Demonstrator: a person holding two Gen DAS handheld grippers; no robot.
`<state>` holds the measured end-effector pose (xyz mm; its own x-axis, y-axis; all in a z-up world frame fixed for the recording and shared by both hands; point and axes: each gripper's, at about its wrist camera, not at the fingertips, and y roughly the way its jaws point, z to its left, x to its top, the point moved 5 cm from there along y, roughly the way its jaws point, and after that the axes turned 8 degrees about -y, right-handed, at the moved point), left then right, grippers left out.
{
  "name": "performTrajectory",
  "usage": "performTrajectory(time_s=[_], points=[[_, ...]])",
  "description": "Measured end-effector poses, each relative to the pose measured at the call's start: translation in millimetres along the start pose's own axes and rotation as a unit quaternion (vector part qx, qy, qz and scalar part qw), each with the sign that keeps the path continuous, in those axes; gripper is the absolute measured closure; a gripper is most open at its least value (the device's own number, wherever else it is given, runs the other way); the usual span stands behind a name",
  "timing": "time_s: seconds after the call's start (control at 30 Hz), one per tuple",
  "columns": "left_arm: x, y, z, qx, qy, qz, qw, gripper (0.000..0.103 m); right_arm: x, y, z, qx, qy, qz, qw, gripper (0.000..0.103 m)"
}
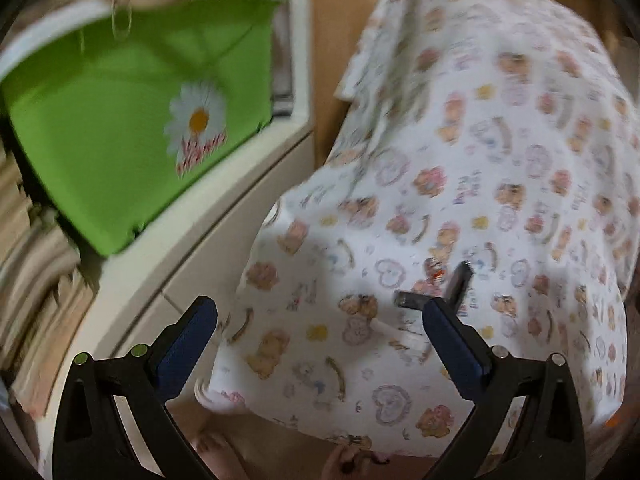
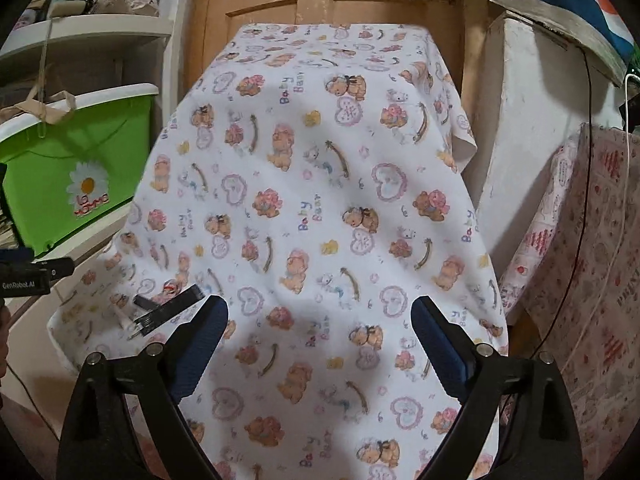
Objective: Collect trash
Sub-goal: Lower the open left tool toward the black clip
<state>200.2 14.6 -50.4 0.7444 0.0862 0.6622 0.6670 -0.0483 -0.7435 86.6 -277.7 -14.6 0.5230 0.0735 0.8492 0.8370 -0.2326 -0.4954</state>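
"Baby Bear" repeats across the cloth (image 2: 320, 184) covering the desk; a green bin (image 2: 76, 168) with a daisy sticker stands on the shelf at left. Small dark scraps (image 2: 168, 308) and a white stick (image 2: 122, 320) lie at the cloth's near-left corner. Both the left hand-held gripper (image 1: 320, 344) and right hand-held gripper (image 2: 320, 344) gape wide, holding nothing.

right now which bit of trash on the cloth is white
The small white stick, lying left of the two black pieces, nearest the cloth's left edge.
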Motion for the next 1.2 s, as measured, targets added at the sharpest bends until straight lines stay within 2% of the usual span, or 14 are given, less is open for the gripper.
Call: performTrajectory(time_s=[0.1, 0.23, 0.37, 0.57, 0.73, 0.9, 1.03, 1.17, 1.2], points=[[2, 12, 0, 0.018, -0.003, 0.019, 0.9996, 0.001, -1, 13, -1, 0.005, 0.014, 0.019, 1.0, 0.009], [4, 20, -8, 0.011, -0.004, 0.036, 0.9993, 0.001, -3, 30, -3, 0.02, 0.041, 0.044, 0.998, 0.009], [6, 21, -14, 0.009, 0.002, 0.034, 0.9994, 0.001, -1, 38, -7, 0.0, 0.044, 0.046, 0.998, 0.009], [10, 21, -21, 0.002, 0.008, 0.027, 0.9996, 0.001, -1, 43, -14, 0.008, 0.077, 0.054, 0.996, 0.009], [15, 27, -24, 0.012, 0.018, 0.026, 0.9994, 0.001, 1, 44, -11, 0.007, 0.073, 0.053, 0.996, 0.009], [25, 33, -20, -0.017, -0.005, 0.045, 0.9988, 0.001, 4, 46, -9, -0.001, 0.071, 0.053, 0.996, 0.009], [30, 46, -15, -0.032, -0.02, 0.069, 0.9969, 0.001, 3, 53, -4, 0.022, 0.086, 0.067, 0.994, 0.009], [28, 61, -17, -0.079, -0.046, 0.113, 0.9894, 0.004, -2, 65, 1, 0.014, 0.078, 0.085, 0.993, 0.009], [26, 64, -20, -0.091, -0.05, 0.126, 0.9866, 0.008, -2, 68, 2, 0.009, 0.076, 0.089, 0.993, 0.009]])
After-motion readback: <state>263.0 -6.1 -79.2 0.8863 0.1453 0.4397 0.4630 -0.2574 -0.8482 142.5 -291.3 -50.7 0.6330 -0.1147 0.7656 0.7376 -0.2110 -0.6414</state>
